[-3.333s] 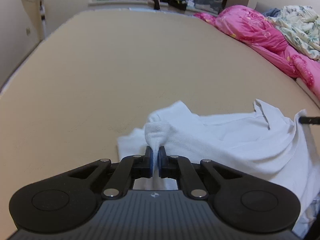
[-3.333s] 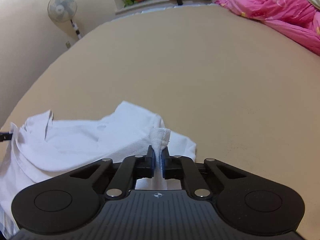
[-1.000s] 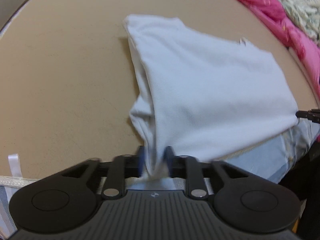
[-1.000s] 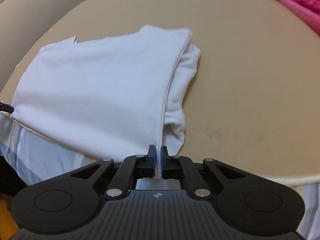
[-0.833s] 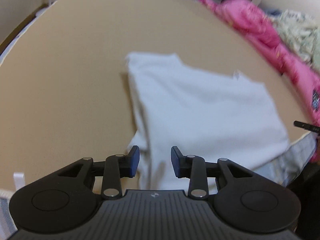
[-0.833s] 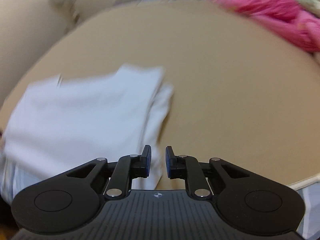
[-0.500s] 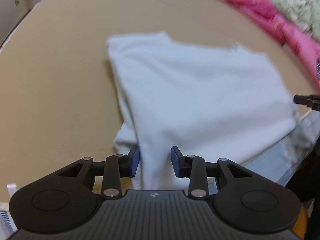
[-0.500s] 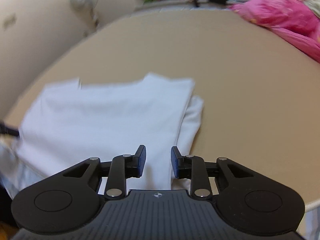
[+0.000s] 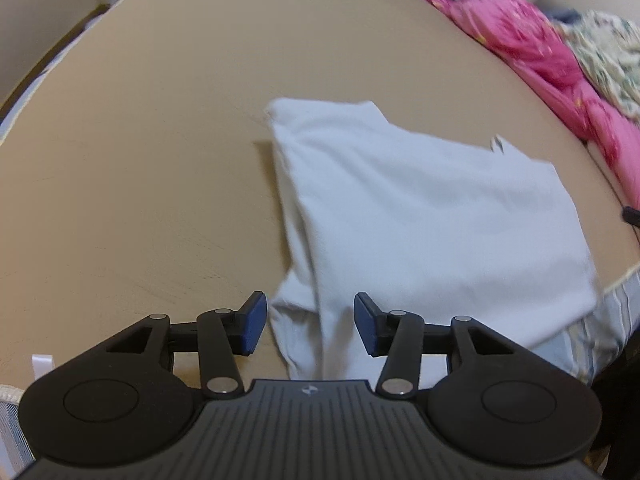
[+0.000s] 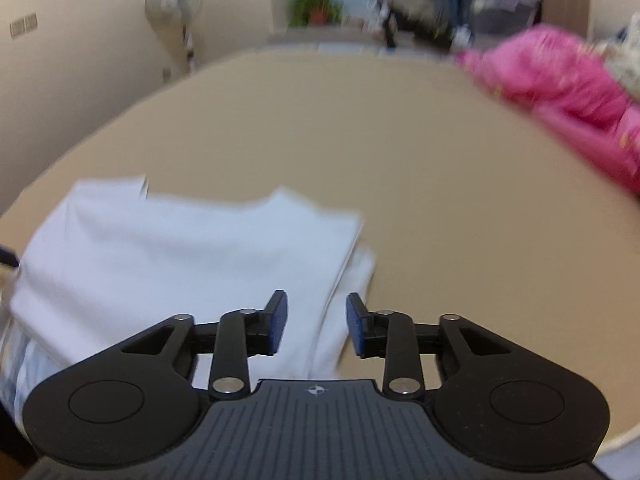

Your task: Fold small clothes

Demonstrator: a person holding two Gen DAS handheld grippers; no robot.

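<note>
On the tan bed, the folded white garment lies flat, its near end reaching between the spread, empty fingers of the left hand-held gripper and the right hand-held gripper. Its near edge overhangs the bed's front edge. Bare mattress stretches beyond and beside it, bounded on the right by a pink quilt.

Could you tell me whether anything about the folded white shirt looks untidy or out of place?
Yes: the shirt hangs over the near edge of the bed, and a lower layer sticks out past the top fold by the left claw.
</note>
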